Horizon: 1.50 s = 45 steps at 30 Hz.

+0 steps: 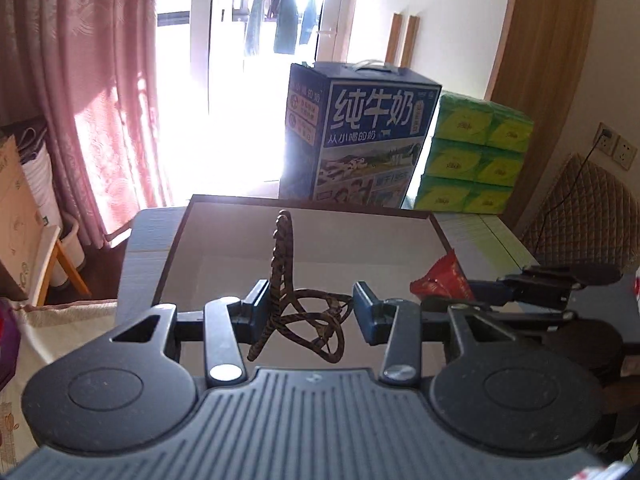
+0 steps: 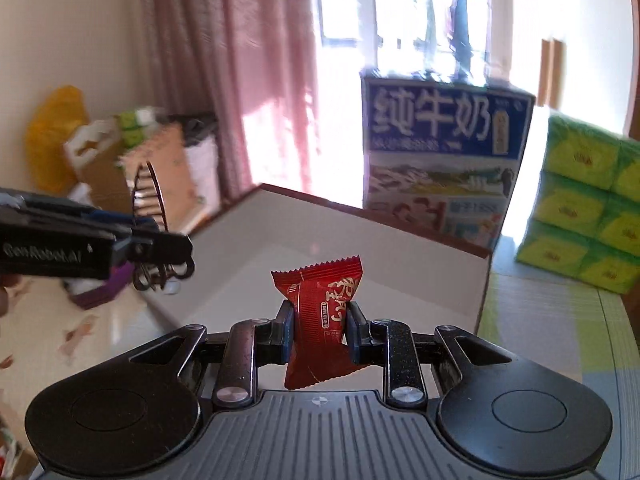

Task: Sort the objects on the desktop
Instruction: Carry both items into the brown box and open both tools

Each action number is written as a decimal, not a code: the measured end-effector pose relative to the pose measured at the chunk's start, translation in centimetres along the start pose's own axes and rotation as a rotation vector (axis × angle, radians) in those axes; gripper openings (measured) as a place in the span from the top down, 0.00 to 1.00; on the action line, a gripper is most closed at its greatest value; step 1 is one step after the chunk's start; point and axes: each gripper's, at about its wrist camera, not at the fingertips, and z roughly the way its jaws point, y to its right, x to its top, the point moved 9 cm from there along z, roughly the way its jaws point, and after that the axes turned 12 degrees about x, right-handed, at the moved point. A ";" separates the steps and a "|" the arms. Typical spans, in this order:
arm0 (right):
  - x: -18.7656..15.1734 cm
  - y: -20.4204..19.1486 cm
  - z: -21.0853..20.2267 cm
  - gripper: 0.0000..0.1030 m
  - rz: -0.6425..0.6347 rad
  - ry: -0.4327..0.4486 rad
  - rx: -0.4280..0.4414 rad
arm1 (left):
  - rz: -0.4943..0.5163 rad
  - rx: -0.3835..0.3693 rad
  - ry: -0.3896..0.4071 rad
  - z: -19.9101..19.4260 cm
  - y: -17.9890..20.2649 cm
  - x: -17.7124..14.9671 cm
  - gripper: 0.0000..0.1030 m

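The left gripper held a tortoiseshell hair clip. Its jaws stood narrow, and only the left pad visibly touched the clip; I could not tell whether the right pad pressed it. The clip's hoop rose above the fingers. The open box lay just beyond the fingertips, probably the sorting place. The right gripper pinched a red snack packet at its middle, upright between both pads, over the same box.

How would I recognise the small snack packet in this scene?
Find the open box before the blue milk carton. Above its near edge, the right gripper pinches the snack packet. It alone is red, with serrated ends.
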 end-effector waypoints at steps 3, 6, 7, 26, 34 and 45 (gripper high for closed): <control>-0.6 2.1 2.5 0.78 0.037 -0.047 -0.036 | 0.009 -0.008 -0.043 3.6 0.3 -0.1 0.62; -1.5 3.6 4.8 0.78 0.058 -0.105 -0.059 | 0.016 -0.010 -0.118 7.4 0.4 -1.3 0.62; -1.8 3.7 5.3 0.78 0.054 -0.123 -0.063 | 0.014 -0.007 -0.146 8.3 0.3 -2.0 0.62; -6.6 6.2 11.1 0.78 0.109 -0.382 -0.037 | 0.092 0.075 -0.494 17.3 -0.8 -10.0 0.54; -6.1 6.0 10.9 0.41 0.114 -0.365 -0.025 | 0.118 0.097 -0.455 16.3 -1.4 -9.9 0.37; -4.7 4.7 9.0 0.07 0.056 -0.335 -0.005 | 0.129 0.124 -0.431 14.3 -1.9 -8.2 0.24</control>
